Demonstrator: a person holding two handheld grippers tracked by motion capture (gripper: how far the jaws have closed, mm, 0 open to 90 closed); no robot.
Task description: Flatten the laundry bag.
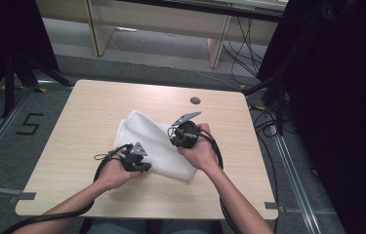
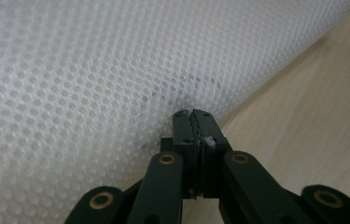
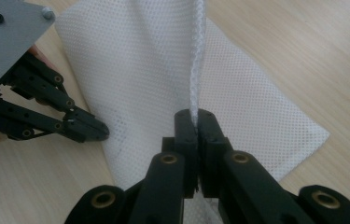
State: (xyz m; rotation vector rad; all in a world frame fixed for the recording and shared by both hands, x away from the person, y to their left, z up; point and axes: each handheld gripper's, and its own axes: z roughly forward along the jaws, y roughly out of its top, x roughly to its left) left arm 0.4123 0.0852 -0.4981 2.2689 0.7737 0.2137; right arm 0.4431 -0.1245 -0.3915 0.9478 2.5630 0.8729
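Observation:
A white mesh cloth [image 1: 157,139] lies partly folded in the middle of the light wooden table [image 1: 88,117]. My left gripper [image 1: 146,167] sits at the cloth's near-left edge. In the left gripper view its jaws [image 2: 192,114] are shut, with a sliver of white pinched between them and the mesh cloth [image 2: 93,70] just past the tips. My right gripper [image 1: 174,141] is over the cloth's right part. It is [image 3: 195,114] shut on a raised ridge of the cloth [image 3: 256,102] that stands straight up from the jaws. The left gripper [image 3: 101,133] touches the cloth's edge beside it.
A small round grey cap [image 1: 195,100] is set in the table near its far edge. Black stands and cables [image 1: 268,97] crowd the floor to the right. Pale furniture legs [image 1: 217,46] stand beyond the table. A "5" [image 1: 28,124] is marked on the floor at left.

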